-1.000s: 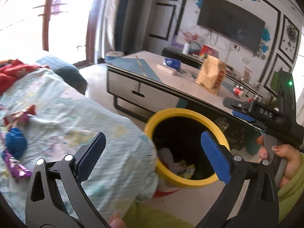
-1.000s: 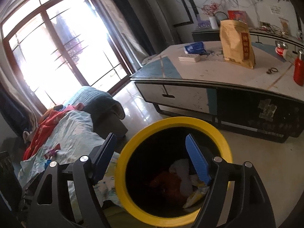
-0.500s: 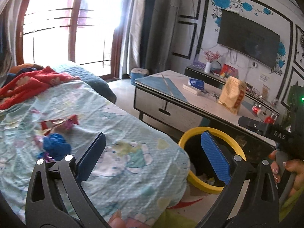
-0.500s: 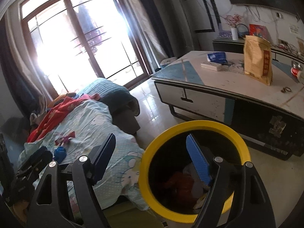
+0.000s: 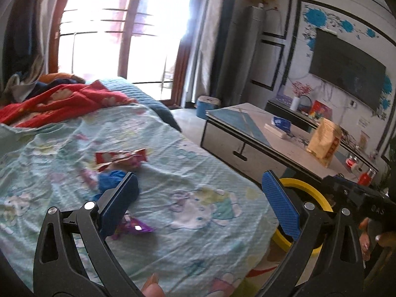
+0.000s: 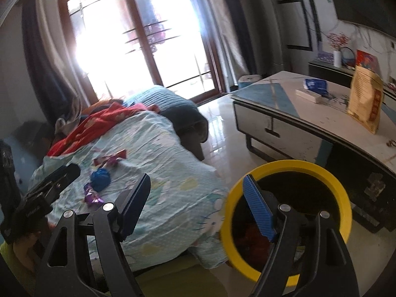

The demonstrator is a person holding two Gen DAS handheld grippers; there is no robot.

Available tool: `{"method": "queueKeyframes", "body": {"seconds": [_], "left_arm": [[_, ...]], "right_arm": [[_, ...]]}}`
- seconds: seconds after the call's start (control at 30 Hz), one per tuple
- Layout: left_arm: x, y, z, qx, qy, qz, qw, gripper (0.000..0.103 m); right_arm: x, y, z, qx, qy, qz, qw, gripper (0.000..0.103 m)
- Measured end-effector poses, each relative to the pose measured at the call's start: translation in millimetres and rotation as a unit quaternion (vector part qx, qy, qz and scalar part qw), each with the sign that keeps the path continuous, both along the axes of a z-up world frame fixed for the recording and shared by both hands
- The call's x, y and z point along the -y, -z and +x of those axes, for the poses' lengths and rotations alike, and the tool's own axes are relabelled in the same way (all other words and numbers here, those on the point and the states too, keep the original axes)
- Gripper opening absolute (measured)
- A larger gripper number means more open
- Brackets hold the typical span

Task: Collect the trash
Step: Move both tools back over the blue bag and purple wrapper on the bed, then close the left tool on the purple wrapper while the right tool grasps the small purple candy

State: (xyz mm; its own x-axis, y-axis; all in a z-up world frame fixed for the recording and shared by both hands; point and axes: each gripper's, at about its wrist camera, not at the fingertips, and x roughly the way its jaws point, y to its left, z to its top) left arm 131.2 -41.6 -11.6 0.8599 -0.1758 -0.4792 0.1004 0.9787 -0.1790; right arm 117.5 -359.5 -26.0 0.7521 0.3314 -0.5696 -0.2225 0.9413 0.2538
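**Left gripper lines up on the trash left on the bed**

The left gripper [image 5: 198, 193] hangs above the light blue sheet [image 5: 193, 173] with its jaws spread wide and nothing between them. The right gripper [image 6: 195, 198] is released and empty too; it hovers beside the yellow-rimmed bin [image 6: 344, 198], which stands on the floor just beside the bed corner and already has some waste inside.

Three pieces of trash lie on the sheet, near each other: a red snack wrapper [image 5: 121, 157] farthest from the camera, a crumpled blue ball [image 5: 111, 182] in the middle, and a purple wrapper [image 5: 137, 227] nearest. In the left view the dark left pad [image 5: 118, 205] partly covers the blue ball and the purple wrapper.

The step in hand seems to be the reach for the next piece. To do it well, the person should probably choose one piece only, most likely the purple wrapper or the blue ball, and bring it to the middle between the pads before lowering. The wrappers are thin and flat, so the pads should come down close to the sheet and close slowly. The risk is to pinch the soft cloth together with the wrapper and drag the sheet toward the bin.
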Motion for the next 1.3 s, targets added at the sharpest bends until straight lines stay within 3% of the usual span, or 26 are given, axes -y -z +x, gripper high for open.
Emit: {"method": "queueKeyframes", "body": {"seconds": [0.8, 0.93, 1.03, 1.3], "left_arm": [[-124.7, 19.0, -10.3, -0.041, -0.128, -0.065, 0.9888, 0.092], [-137.4, 28.6, -7.1, -0.061, -0.122, -0.090, 0.9865, 0.092], [-139.2, 36.9, -3.2, -0.075, -0.108, -0.110, 0.9851, 0.092], [-123.5, 64.0, 11.0, -0.114, -0.046, -0.152, 0.9807, 0.066]], "right_arm": [[-132.1, -25.5, 39.2, 0.000, -0.141, 0.004, 0.990, 0.074], [-154.8, -21.3, 50.8, -0.006, -0.162, 0.001, 0.987, 0.074], [-170.2, -13.7, 64.9, -0.020, -0.173, 0.000, 0.985, 0.067], [-204.1, 23.5, 111.2, -0.085, -0.189, 0.006, 0.978, 0.054]]}}
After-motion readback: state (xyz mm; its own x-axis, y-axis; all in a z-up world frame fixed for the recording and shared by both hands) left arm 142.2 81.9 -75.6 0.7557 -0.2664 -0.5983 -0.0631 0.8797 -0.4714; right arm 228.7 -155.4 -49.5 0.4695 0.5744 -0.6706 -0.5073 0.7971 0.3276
